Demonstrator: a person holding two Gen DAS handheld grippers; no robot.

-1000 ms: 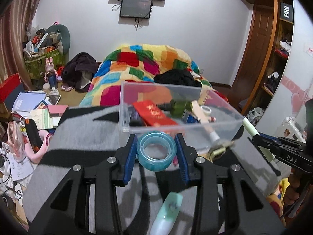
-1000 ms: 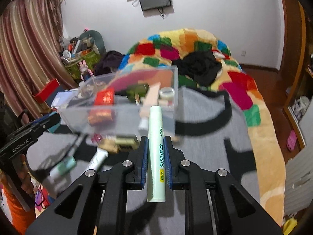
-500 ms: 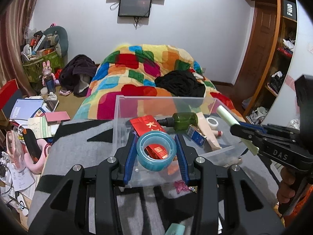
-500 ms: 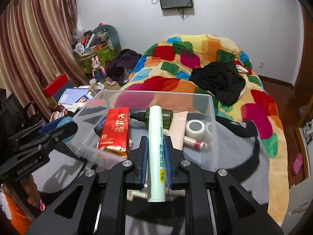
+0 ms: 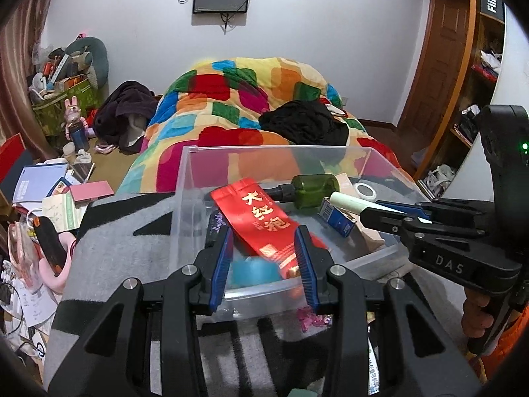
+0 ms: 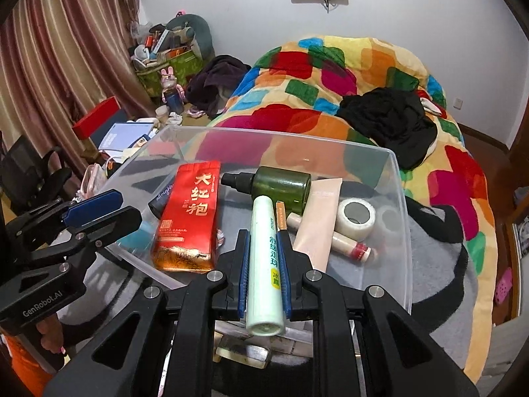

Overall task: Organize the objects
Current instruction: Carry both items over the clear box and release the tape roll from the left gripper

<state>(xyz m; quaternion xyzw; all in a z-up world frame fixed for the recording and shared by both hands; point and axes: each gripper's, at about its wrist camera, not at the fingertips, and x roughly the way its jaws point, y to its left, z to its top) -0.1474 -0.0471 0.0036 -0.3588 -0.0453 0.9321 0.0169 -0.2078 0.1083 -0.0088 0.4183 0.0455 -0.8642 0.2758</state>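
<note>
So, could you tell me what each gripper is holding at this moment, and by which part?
The right gripper clamps the pale green tube around its lower body. The left gripper is open, holding nothing.

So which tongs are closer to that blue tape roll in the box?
Left. The left tongs hang open right over the tape roll; the right tongs, shut on a tube, are across the box.

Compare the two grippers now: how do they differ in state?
The left gripper has its jaws open and empty, with the blue tape lying in the bin below; the right gripper is shut on the pale green tube. Both are over the bin.
</note>
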